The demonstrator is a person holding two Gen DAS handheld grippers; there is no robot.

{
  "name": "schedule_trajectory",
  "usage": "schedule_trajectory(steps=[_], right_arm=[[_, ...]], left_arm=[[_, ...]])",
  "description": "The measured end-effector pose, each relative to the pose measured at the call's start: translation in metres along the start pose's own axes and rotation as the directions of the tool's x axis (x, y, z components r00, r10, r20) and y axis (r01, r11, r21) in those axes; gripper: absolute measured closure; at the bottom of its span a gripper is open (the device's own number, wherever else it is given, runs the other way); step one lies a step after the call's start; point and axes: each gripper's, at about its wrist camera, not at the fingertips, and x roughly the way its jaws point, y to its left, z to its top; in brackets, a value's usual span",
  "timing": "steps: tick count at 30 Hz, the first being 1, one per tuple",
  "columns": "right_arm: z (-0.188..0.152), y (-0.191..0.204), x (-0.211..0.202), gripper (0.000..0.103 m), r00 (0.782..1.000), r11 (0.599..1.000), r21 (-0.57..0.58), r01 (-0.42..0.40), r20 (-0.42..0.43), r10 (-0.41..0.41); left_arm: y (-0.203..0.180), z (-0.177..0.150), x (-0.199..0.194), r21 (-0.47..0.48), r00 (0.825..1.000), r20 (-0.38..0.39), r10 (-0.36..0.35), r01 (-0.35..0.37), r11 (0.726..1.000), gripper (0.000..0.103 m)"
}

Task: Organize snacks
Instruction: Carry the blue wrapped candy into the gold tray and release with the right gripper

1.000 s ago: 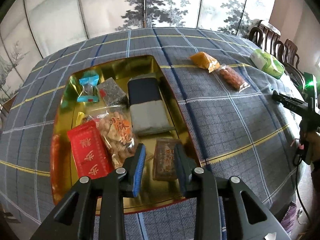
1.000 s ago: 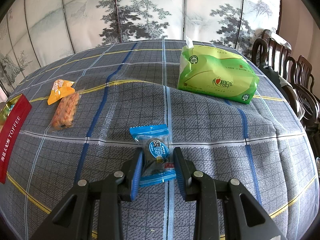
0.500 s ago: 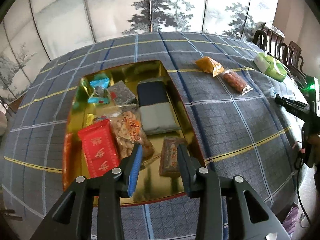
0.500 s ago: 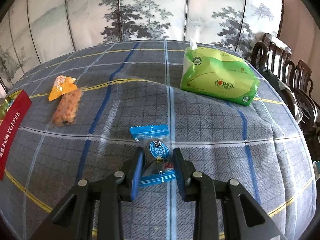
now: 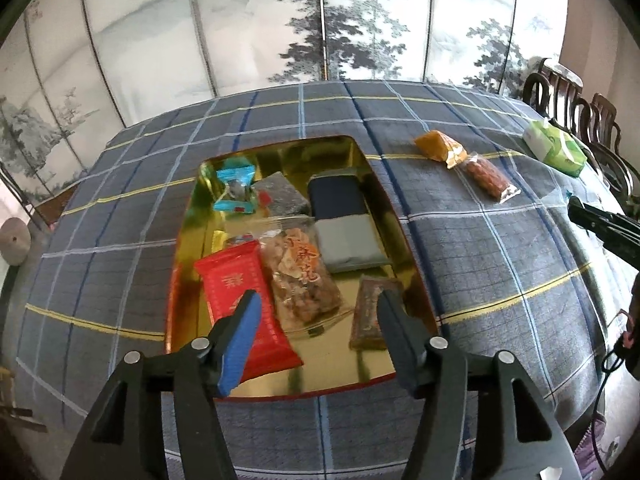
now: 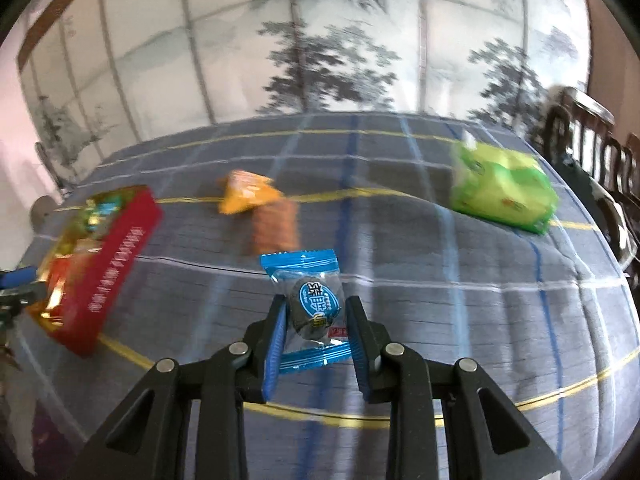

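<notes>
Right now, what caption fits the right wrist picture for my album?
Right claw pinching a blue-wrapped dark candy above the grey plaid tablecloth.

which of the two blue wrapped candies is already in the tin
The blue candy at the far left corner of the gold tin. The other blue candy is clamped in the right gripper, outside the tin.

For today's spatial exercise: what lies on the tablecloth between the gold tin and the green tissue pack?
Two snacks: an orange packet overlapping a clear bag of reddish-brown nuts, in both wrist views.
</notes>
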Motion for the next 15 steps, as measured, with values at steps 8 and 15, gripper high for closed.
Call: schedule_trajectory(steps=[8,15], right_arm=[[0.023,0.083,-0.013,0.073,0.989,0.984,-0.096,-0.148,0.013,0.150],[0.034,0.147,-0.009,0.073,0.974,0.958,-0.182,-0.222,-0.005,0.224]], left_arm=[[0.019,-0.008,-0.007,-0.026,0.999,0.018,0.038,-0.037,0.999,0.032],[0.040,-0.018,-0.009,-0.065,0.999,0.018,0.052,-0.050,0.997,0.025]])
